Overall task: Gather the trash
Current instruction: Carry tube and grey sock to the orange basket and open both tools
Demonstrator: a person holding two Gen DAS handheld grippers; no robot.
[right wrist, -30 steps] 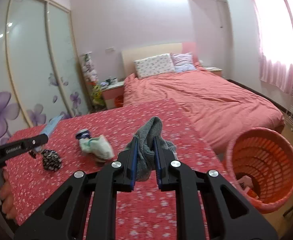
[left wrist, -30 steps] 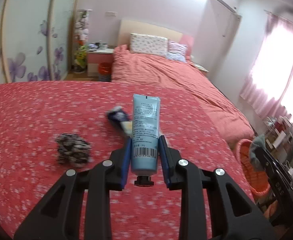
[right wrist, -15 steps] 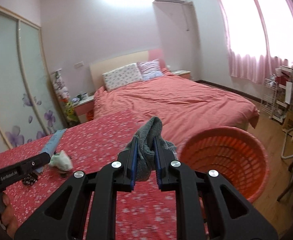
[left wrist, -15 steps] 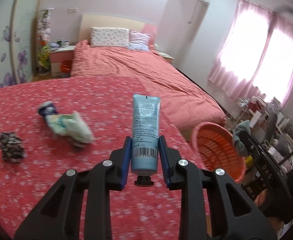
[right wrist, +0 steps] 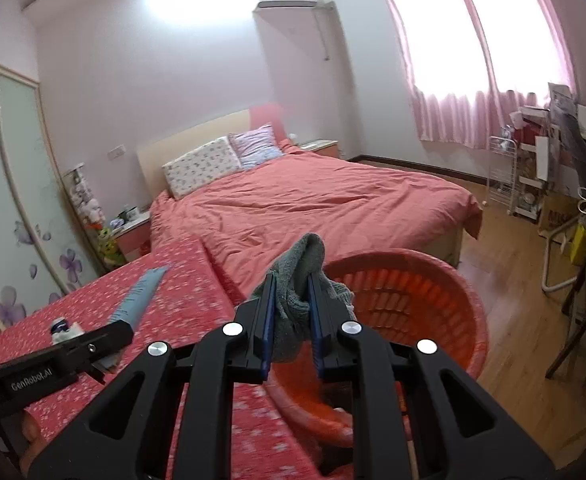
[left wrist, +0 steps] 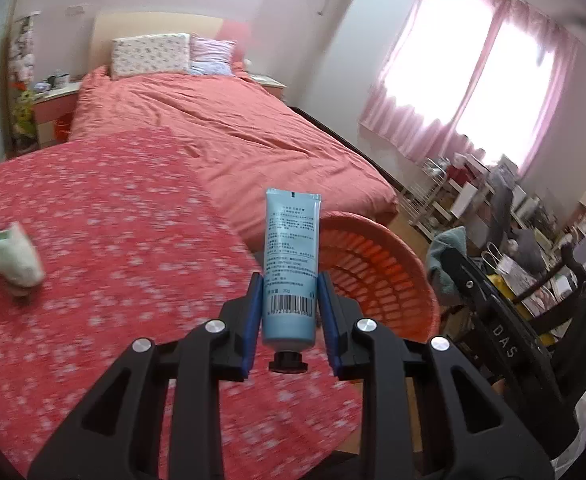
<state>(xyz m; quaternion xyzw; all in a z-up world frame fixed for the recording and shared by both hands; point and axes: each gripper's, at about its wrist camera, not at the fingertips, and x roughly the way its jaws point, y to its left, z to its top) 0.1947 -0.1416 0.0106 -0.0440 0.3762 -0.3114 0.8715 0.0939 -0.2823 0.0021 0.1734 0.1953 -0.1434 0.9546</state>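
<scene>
The left gripper (left wrist: pixel 291 304) is clenched on a pale blue plastic tube with printed text and a barcode (left wrist: pixel 291 268). The tube stands upright between the blue pads, its black cap (left wrist: pixel 288 361) hanging just below the jaws and its flat crimped end rising well above them. Beyond these jaws and a little to their right there is a round orange plastic basket with slotted walls (left wrist: pixel 377 276), partly hidden behind the tube. Far to the left of the jaws, a crumpled white and pale green wad (left wrist: pixel 11 258) lies on the red bedspread with small white flowers (left wrist: pixel 113 220); the motion blur makes it hard to tell what it is. The right gripper (right wrist: pixel 292 312) is clenched on a grey knitted cloth, maybe a sock (right wrist: pixel 299 276). The cloth bunches between the pads, one fold sticks up above the jaws and a loose part spills out to their right side. Directly ahead of these jaws and below them the same orange basket (right wrist: pixel 433 280) stands open on the wooden floor (right wrist: pixel 525 332), beside the edge of the flowered bedspread (right wrist: pixel 181 292). To the left of the right jaws the left gripper (right wrist: pixel 111 334) is visible from the side with the blue tube (right wrist: pixel 141 296) pointing up and away.
</scene>
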